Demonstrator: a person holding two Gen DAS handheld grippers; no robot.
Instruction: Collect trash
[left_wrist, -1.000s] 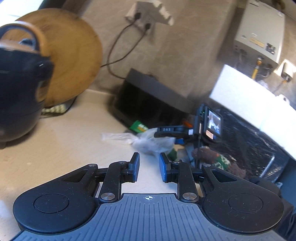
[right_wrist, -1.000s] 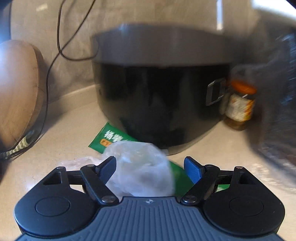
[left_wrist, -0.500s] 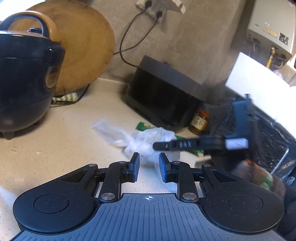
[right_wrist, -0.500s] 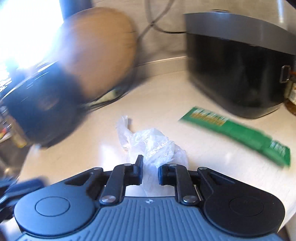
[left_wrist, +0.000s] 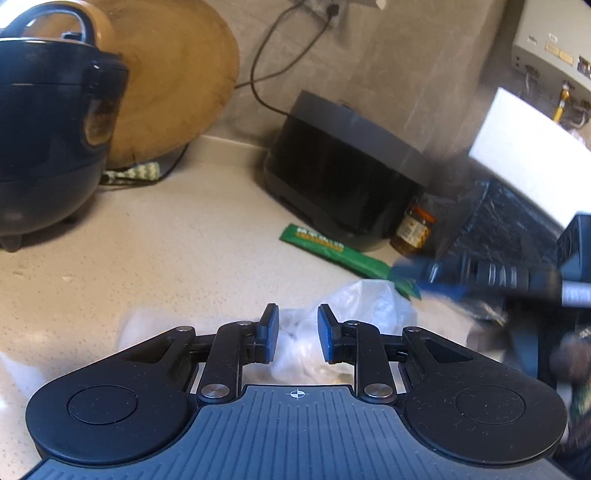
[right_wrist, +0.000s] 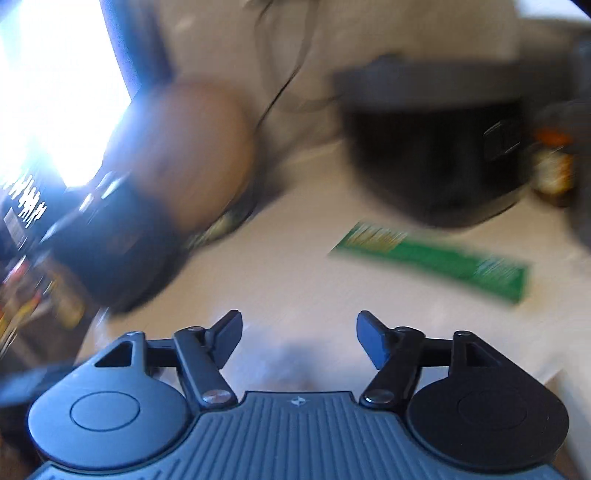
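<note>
Left gripper (left_wrist: 297, 334): fingers a little apart, not pinching; clear bag (left_wrist: 354, 314) lies just past them on the counter (left_wrist: 177, 251).
Right gripper (right_wrist: 299, 338): jaws opening, nothing between.
Green wrapper (left_wrist: 332, 253): flat beside the black box (left_wrist: 347, 166).

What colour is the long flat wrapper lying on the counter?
Green wrapper with a pale printed band at one end; left wrist view shows it sharpest.

Right tool (right_wrist: 299, 338) released the plastic bag (left_wrist: 364, 301), jaws opening.

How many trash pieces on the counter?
2. Crumpled clear plastic bag just beyond the left claw; green wrapper in front of the black box appliance. More may be hidden.
</note>
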